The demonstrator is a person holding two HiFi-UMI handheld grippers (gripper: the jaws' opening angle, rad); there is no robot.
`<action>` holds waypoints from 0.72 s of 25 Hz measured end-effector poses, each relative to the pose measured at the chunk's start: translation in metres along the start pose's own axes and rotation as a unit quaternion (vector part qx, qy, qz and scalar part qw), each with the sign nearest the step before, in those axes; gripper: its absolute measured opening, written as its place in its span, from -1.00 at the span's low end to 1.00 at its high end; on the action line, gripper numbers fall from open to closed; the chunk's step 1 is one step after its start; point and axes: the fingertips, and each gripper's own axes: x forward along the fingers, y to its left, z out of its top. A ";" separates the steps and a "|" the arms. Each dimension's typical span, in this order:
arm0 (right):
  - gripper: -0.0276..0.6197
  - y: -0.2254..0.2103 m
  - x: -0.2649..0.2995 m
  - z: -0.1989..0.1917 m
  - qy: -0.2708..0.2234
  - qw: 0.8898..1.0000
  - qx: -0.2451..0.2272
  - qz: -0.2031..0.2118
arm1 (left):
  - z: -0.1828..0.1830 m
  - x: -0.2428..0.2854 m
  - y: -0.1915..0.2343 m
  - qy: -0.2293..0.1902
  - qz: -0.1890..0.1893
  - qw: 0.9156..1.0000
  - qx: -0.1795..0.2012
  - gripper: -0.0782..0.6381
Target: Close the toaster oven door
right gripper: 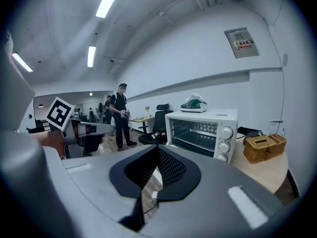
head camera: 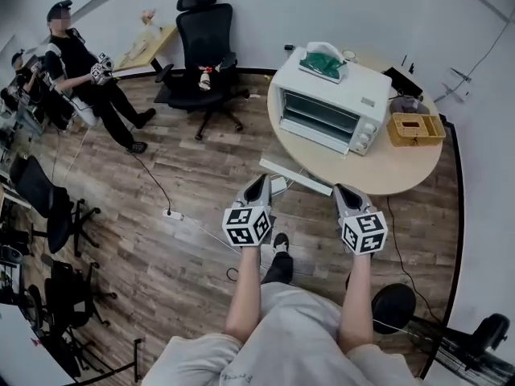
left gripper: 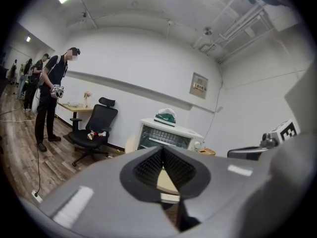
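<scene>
So the left tongs (head camera: 259,185) and right tongs (head camera: 346,191) are both pinched shut on nothing, just near of the counter (head camera: 402,171). The toaster oven (head camera: 330,103) sits on it, door (head camera: 296,175) folded down toward the near side. It looks light, stiff and hinged low. I'd lift under its near handle edge, gently, it's glass.

In the left gripper view the left tool (left gripper: 161,148) covers the oven's (left gripper: 166,135) lower front and most of the surface (left gripper: 130,144) with its own body. In the right gripper view the right tool (right gripper: 158,148) hides the oven's (right gripper: 200,130) bottom edge. The green thing (head camera: 324,61) on the oven is too small to name, as are the bits on the chair seat (head camera: 206,77). The wearer's legs (head camera: 265,336) run off the head view's bottom edge.
</scene>
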 end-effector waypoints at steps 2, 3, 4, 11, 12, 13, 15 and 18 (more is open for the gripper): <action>-0.91 -0.009 0.017 0.011 -0.003 1.000 -0.001 -0.004 | 0.005 0.019 0.005 0.006 -0.006 1.000 0.002 -0.62; -0.91 -0.011 0.027 0.016 -0.003 1.000 0.000 -0.004 | 0.008 0.027 0.009 0.008 -0.009 1.000 0.002 -0.62; -0.91 -0.012 0.038 0.019 -0.001 1.000 -0.001 -0.003 | 0.011 0.034 0.014 0.010 -0.011 1.000 0.001 -0.62; -0.91 -0.011 0.110 0.030 0.016 1.000 -0.019 0.011 | 0.032 0.083 0.059 0.024 -0.009 1.000 -0.001 -0.62; -0.91 -0.012 0.119 0.033 0.018 1.000 -0.023 0.011 | 0.036 0.090 0.066 0.025 -0.008 1.000 -0.002 -0.62; -0.91 -0.012 0.128 0.035 0.020 0.999 -0.027 0.011 | 0.039 0.096 0.071 0.025 -0.007 1.000 -0.002 -0.62; -0.91 -0.014 0.144 0.039 0.025 0.999 -0.034 0.010 | 0.045 0.109 0.082 0.028 -0.007 1.000 0.000 -0.62; -0.91 -0.019 0.165 0.042 0.030 0.999 -0.034 0.008 | 0.050 0.127 0.095 0.035 -0.008 0.999 0.003 -0.62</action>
